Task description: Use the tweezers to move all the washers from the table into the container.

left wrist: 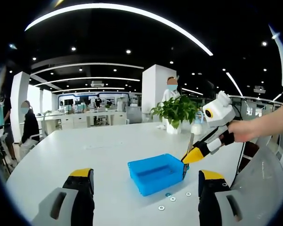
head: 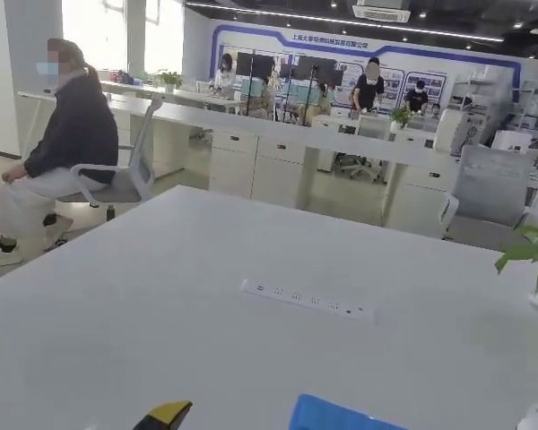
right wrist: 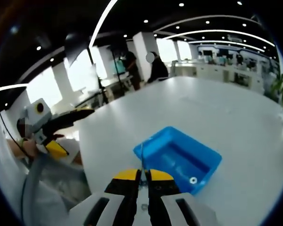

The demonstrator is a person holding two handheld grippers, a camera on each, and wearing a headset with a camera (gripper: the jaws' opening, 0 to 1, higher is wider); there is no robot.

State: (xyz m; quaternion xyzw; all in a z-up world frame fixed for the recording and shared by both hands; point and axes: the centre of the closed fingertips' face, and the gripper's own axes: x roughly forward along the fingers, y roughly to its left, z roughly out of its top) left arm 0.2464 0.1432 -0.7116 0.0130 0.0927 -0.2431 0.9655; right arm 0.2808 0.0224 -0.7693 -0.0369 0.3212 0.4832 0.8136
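R tongs (right wrist: 142, 175) pressed nearly together, pinching tweezers (right wrist: 142, 157); tweezer tips at a corner of the blue container (right wrist: 179, 155). L tongs (left wrist: 146, 176) spread wide, nothing betw. them. Four loose washers (left wrist: 172, 198) lie on the white counter (left wrist: 85, 146), just beside container's near corner. One washer (right wrist: 193, 180) sits inside, by a corner. Potted plant (left wrist: 177, 110) twd far counter edge.

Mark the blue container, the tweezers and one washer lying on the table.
blue container (left wrist: 153, 175), left gripper view, its bare inside floor.
tweezers (left wrist: 190, 142), left gripper view, the grey upper end.
washer (left wrist: 161, 207), left gripper view, the ring of the lowest one in the picture.
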